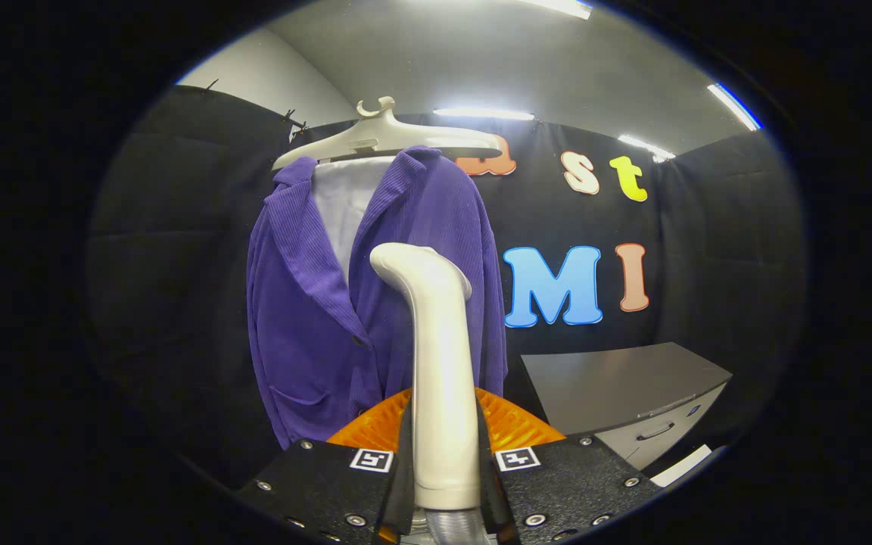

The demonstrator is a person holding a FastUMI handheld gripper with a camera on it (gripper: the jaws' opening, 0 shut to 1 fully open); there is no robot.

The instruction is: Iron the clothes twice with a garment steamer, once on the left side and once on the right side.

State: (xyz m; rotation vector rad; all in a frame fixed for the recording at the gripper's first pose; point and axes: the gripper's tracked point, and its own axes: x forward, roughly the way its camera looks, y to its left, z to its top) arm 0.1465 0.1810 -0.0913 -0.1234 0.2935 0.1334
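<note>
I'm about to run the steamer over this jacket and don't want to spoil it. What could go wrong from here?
1. The claw grips the steamer low on its handle, with the head far above the fingers; it may tilt or twist in the grip.
2. The jacket hangs loose on its hanger; pushing could swing it or slide it off.
3. The cabinet stands close beside the jacket; a wide right-side pass might bump it.

The gripper (443,462) is clamped on the steamer wand (436,363), facing the purple jacket (330,303) on its hanger (383,140). Open room lies right of the jacket, above the grey cabinet (618,386).
</note>
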